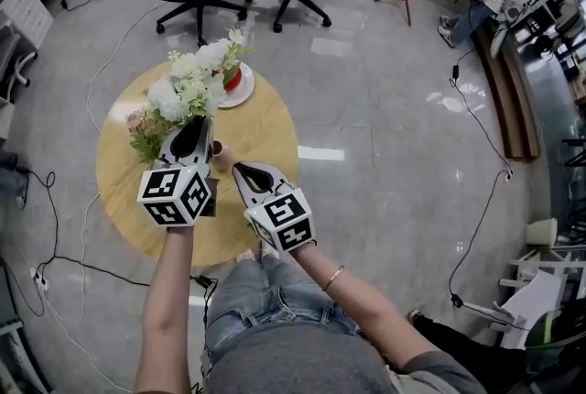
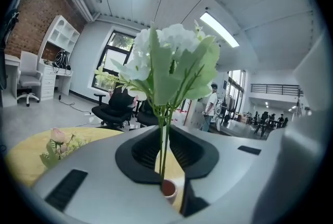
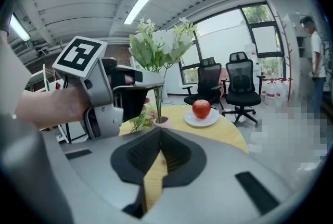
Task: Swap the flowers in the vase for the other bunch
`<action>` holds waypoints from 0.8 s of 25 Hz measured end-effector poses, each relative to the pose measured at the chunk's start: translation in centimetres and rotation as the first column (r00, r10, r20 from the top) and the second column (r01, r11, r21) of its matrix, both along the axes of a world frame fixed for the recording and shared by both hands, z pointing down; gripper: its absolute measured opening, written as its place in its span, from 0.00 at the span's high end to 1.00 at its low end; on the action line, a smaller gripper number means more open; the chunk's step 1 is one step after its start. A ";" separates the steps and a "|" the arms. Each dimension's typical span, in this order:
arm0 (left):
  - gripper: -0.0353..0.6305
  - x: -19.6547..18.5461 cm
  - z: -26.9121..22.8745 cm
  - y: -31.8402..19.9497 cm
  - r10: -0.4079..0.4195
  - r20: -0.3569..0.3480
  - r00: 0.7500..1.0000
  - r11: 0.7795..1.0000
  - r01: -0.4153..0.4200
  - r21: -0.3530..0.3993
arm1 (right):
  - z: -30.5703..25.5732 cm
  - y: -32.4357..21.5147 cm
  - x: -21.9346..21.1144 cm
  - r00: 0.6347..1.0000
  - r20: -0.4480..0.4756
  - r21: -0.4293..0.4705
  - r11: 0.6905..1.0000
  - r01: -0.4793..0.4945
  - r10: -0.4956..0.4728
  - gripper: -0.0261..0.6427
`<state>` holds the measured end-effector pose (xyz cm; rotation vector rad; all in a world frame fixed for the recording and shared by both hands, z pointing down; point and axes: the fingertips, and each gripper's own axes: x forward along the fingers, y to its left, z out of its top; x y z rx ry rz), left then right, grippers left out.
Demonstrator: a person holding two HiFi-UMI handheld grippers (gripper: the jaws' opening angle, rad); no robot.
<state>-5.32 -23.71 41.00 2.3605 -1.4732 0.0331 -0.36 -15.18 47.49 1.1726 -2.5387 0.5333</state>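
Green thin stems point(image 2: 162, 150), unseen from the head view, rise from the round vase point(image 2: 169, 189) inside the slightly spread left claw point(image 2: 165, 137); right claw point(image 3: 160, 137) spread, empty.

A red apple point(image 3: 201, 109) sits on a white plate point(image 3: 203, 121) ahead of the right gripper point(image 3: 159, 137), on the round yellow table point(image 3: 225, 132). Black office chairs point(image 3: 244, 86) stand farther beyond.
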 end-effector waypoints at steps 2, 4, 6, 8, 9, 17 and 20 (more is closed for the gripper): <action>0.85 0.2 0.3 0.9 0.002 0.017 1.000 1.000 -0.002 -0.008 | -0.1 0.7 0.1 1.000 -0.001 0.003 1.000 0.003 -0.003 0.94; 0.83 0.6 0.7 1.9 0.006 0.030 1.000 1.000 -0.005 -0.020 | -0.2 1.5 0.3 1.000 0.000 0.006 1.000 0.007 -0.007 0.94; 0.81 0.7 1.2 2.4 0.008 0.041 0.999 0.999 -0.006 -0.031 | -0.3 1.9 0.3 1.000 0.000 0.009 1.000 0.010 -0.010 0.94; 0.81 0.6 1.6 2.8 0.008 0.050 0.999 0.999 -0.006 -0.042 | -0.3 2.0 0.2 1.000 0.000 0.010 1.000 0.012 -0.012 0.94; 0.80 0.6 1.8 3.0 0.009 0.055 0.998 0.999 -0.006 -0.048 | -0.3 2.1 0.1 1.000 -0.001 0.012 1.000 0.013 -0.013 0.94; 0.76 0.5 3.3 3.7 0.003 0.082 0.997 0.996 0.004 -0.087 | -0.2 2.1 0.3 1.000 -0.003 0.020 0.999 0.025 -0.025 0.94; 0.74 0.3 3.5 4.0 -0.007 0.090 0.996 0.996 0.015 -0.089 | -0.1 2.3 0.3 1.000 -0.003 0.023 0.999 0.031 -0.031 0.94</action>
